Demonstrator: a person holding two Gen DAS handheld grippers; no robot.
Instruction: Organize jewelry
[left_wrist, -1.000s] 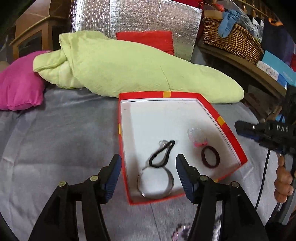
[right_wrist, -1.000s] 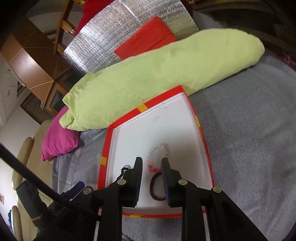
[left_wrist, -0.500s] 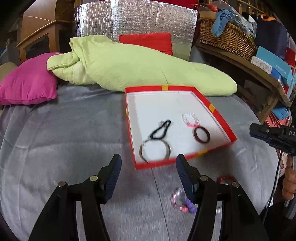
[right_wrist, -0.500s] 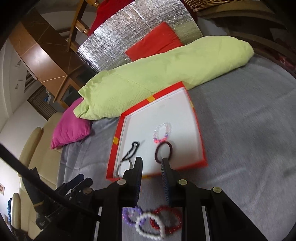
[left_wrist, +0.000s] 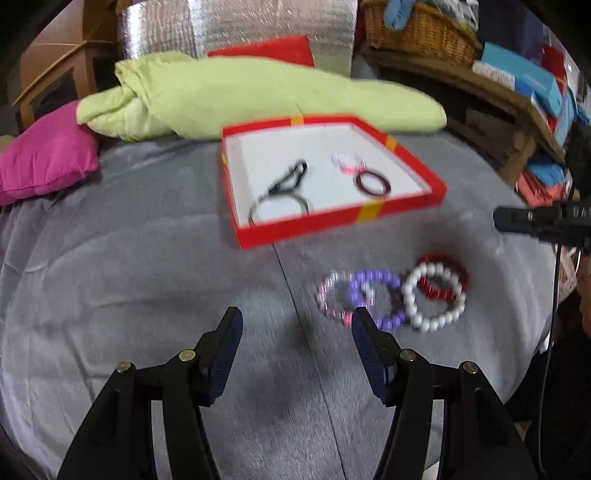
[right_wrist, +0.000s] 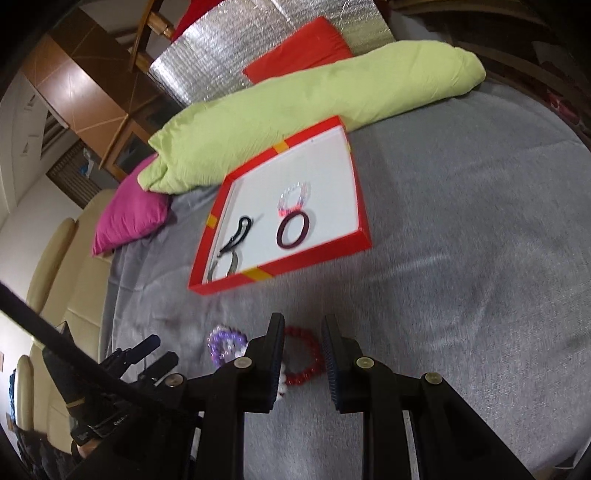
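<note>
While blur hid most print, "DA" showed on right gripper (left_wrist: 517, 221); jaws narrowly apart, empty; left gripper (left_wrist: 295, 336) jaws wide apart, empty.

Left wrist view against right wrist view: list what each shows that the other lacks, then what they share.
Only the left wrist view: a wicker basket on a shelf, and all of the white bead bracelet and pink bead bracelet.

Only the right wrist view: a cream sofa.

Both: the red box holding a dark red ring, the green pillow, and the red bead bracelet.
</note>
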